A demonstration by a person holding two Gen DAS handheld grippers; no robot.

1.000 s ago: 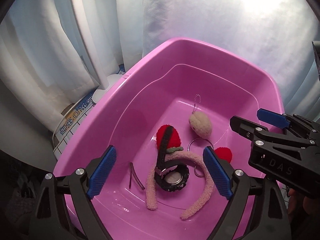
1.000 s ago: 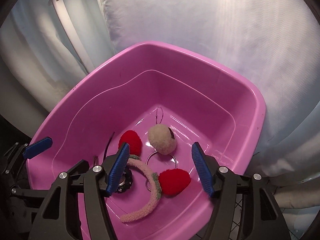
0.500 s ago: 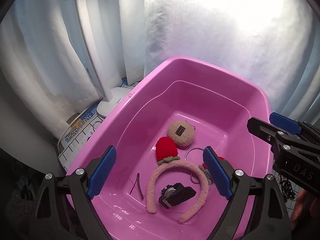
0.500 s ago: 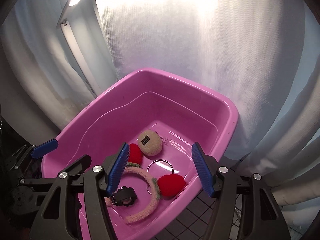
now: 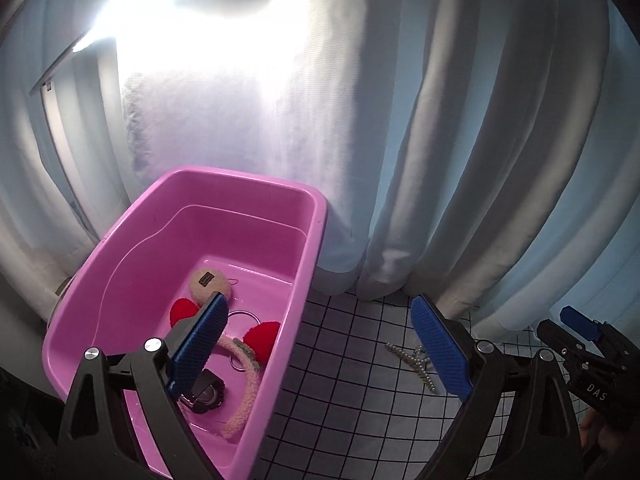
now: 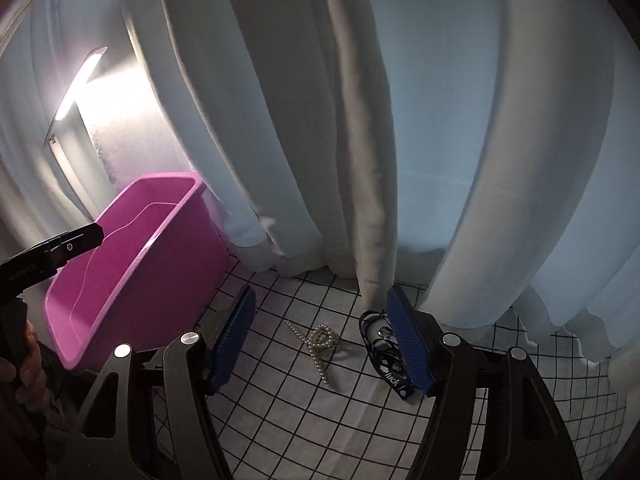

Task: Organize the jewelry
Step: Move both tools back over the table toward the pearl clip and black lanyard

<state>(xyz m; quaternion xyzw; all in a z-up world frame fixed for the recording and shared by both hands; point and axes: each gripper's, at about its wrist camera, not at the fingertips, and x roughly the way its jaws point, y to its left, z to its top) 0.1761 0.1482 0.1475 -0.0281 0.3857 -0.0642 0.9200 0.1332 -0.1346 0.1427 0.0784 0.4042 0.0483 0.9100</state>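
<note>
1. Left wrist view. Left gripper [image 5: 320,344]: fingers spread wide, nothing held, hovering across the near right rim of the pink tub [image 5: 310,264].
   - In the tub: fuzzy headband [image 5: 246,376] with red puffs, beige pom-pom [image 5: 208,286], metal ring [image 5: 239,318], black watch [image 5: 206,394]. Presumably sorted there already.
   - On the gridded counter [image 5: 344,400], right of the tub and apart from its wall: pearl strand [image 5: 414,360], partly hidden behind the right finger.
   - Far right: right gripper [image 5: 580,340], seen only in part.
   - Open room: bare cloth between tub wall and strand; curtain [image 5: 460,160] hem closing off the far edge.

2. Right wrist view. Right gripper [image 6: 322,340]: fingers spread wide, empty, bracketing the counter [image 6: 280,400] ahead.
   - Pearl strand [image 6: 320,340]: loosely coiled between the two fingers, untouched, judged the next pick.
   - Dark blue printed strap or band [image 6: 384,360] with a small metal piece: just beside the right finger, near the curtain [image 6: 360,140] hem.
   - Pink tub [image 6: 132,264]: at left, near the strand, top open for a drop-in.
   - Left gripper [image 6: 60,246]: tip poking in over the tub; opening not readable here.
   - Caution: strap close to the strand, tangle possible.
</note>
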